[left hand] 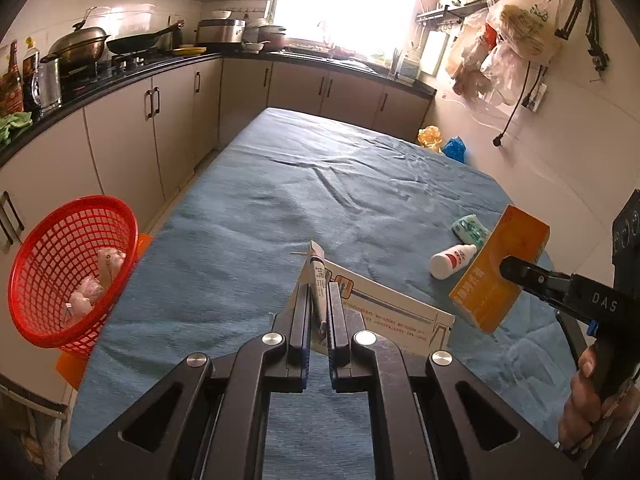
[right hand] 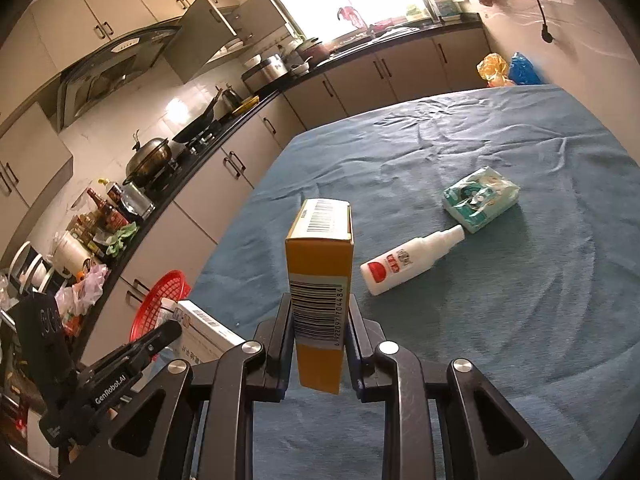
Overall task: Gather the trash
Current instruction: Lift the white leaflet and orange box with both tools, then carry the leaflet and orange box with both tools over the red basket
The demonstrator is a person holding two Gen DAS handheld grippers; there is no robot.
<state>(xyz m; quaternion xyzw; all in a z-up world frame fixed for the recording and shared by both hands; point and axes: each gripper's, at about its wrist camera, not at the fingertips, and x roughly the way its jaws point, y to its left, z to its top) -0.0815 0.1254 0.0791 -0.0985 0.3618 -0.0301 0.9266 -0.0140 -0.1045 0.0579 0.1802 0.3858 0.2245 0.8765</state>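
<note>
- While both hands carry trash above the blue-clothed counter (left hand: 248, 216), the collecting step is mid-way: each load is up, and neither has reached the red basket (left hand: 72, 268).
- The left tongs (left hand: 319, 312) are closed tight on a thin white tube (left hand: 318, 276), which stands up between the pads; a flat white carton (left hand: 392, 316) shows just behind and below it, and whether the tongs also pinch that carton cannot be told.
- The right tongs (right hand: 318, 336) clamp a yellow box (right hand: 320, 280) by its narrow sides, the box upright and clear of the cloth, barcodes facing the camera.
- The basket hangs off the counter's left edge, beside the kitchen cabinets, with a few crumpled white scraps already inside.
- Still lying on the cloth, well to the right: a white squeeze bottle (right hand: 408, 264) on its side, its tip touching or nearly touching a green tissue pack (right hand: 480, 200).
- By my reading, the next move calls for swinging the left load over the basket's rim and opening there, then bringing the box across the counter the same way.
- The basket's support is hidden; in the right view the left gripper covers most of it.
- Print on the tube and carton is too small to read.
- A hand (left hand: 588, 400) on the right handle is cut off at the frame edge.
</note>
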